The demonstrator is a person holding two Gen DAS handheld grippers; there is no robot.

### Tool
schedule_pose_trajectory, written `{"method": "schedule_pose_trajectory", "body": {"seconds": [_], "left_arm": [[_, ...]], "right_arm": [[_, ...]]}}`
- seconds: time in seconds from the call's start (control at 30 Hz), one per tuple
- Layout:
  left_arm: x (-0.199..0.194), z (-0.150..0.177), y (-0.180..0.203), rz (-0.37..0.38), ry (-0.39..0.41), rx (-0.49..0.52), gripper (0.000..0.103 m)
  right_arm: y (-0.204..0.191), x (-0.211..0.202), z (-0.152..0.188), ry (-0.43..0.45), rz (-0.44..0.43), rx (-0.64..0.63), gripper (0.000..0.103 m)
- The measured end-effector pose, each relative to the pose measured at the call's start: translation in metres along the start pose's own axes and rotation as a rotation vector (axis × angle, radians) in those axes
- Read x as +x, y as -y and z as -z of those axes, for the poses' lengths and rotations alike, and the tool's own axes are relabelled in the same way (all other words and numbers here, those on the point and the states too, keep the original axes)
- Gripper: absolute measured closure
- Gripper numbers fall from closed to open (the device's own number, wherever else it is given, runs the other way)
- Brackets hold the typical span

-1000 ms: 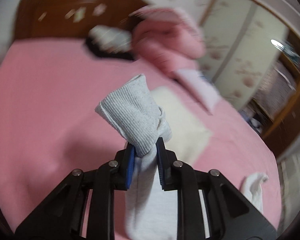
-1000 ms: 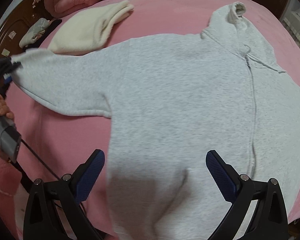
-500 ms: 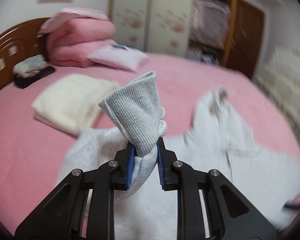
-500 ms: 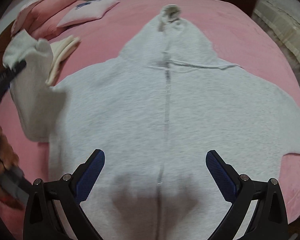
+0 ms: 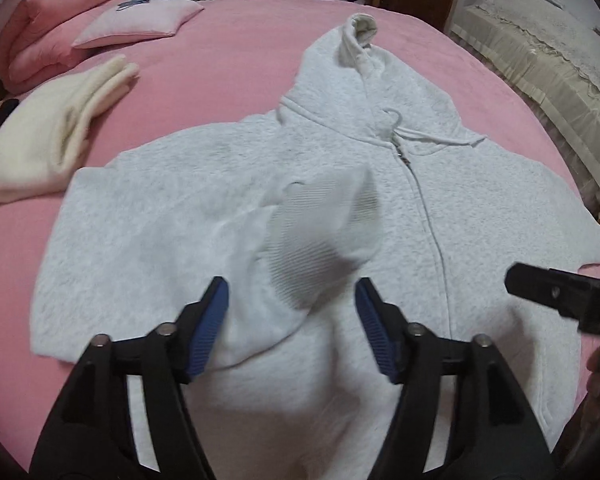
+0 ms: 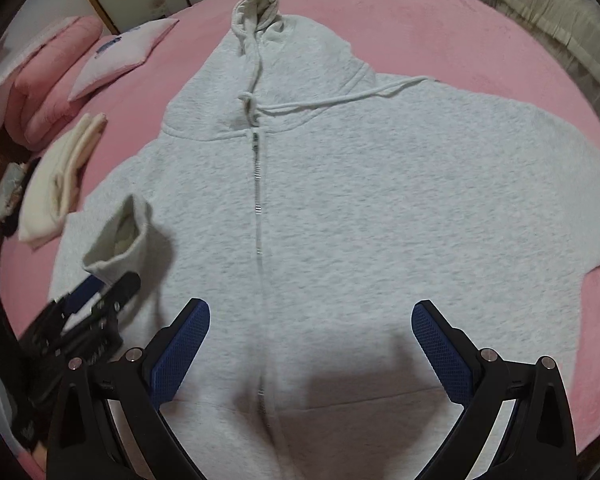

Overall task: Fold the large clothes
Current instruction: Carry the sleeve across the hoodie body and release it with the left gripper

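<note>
A light grey zip hoodie (image 5: 480, 200) lies face up on the pink bed (image 5: 228, 60), hood pointing away. Its left sleeve is folded in across the chest. The ribbed cuff (image 5: 320, 232) is blurred between the jaws of my left gripper (image 5: 292, 286), which are opening; the pads stand apart from the cloth. In the right wrist view the cuff (image 6: 120, 236) stands up at the tips of the left gripper (image 6: 104, 288). My right gripper (image 6: 310, 308) hangs open and holds nothing over the hoodie (image 6: 380, 200), near the zip's lower part.
A folded cream cloth (image 5: 56, 132) lies on the bed left of the hoodie. Behind it are a pink pillow (image 5: 140, 20) and a rolled pink duvet (image 5: 40, 32). A lace-covered piece of furniture (image 5: 540, 52) runs along the right. Small dark and pale items (image 6: 8, 196) sit far left.
My left gripper swung the sleeve cuff from the far left in over the hoodie's front, sank, and its jaws came apart off the cuff. The right gripper shifted to over the zip.
</note>
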State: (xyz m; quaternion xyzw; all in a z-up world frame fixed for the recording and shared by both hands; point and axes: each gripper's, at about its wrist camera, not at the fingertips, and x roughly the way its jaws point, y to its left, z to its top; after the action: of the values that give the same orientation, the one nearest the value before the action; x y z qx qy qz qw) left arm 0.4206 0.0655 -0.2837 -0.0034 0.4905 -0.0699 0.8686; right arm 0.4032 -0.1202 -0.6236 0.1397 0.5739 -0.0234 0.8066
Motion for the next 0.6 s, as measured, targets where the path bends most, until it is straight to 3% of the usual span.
{"method": "schedule_pose_trajectory", "body": {"seconds": [0.23, 0.3, 0.43, 0.53, 0.6], "left_arm": [[-0.051, 0.01, -0.076, -0.122, -0.027, -0.088, 0.03], [-0.072, 0.022, -0.102, -0.162, -0.053, -0.107, 0.03], [-0.071, 0.044, -0.148, -0.221, -0.141, -0.157, 0.03], [-0.057, 0.058, -0.176, -0.216, -0.203, -0.197, 0.03], [-0.047, 0.064, -0.19, -0.202, -0.218, -0.221, 0.03]], "right_arm": [[-0.061, 0.031, -0.003, -0.128, -0.292, 0.063, 0.001], [-0.083, 0.042, -0.003, -0.154, -0.337, 0.082, 0.001], [-0.125, 0.071, -0.005, -0.197, -0.37, 0.108, 0.002], [-0.148, 0.089, -0.01, -0.2, -0.347, 0.115, 0.019], [-0.16, 0.1, -0.014, -0.213, -0.332, 0.103, 0.052]]}}
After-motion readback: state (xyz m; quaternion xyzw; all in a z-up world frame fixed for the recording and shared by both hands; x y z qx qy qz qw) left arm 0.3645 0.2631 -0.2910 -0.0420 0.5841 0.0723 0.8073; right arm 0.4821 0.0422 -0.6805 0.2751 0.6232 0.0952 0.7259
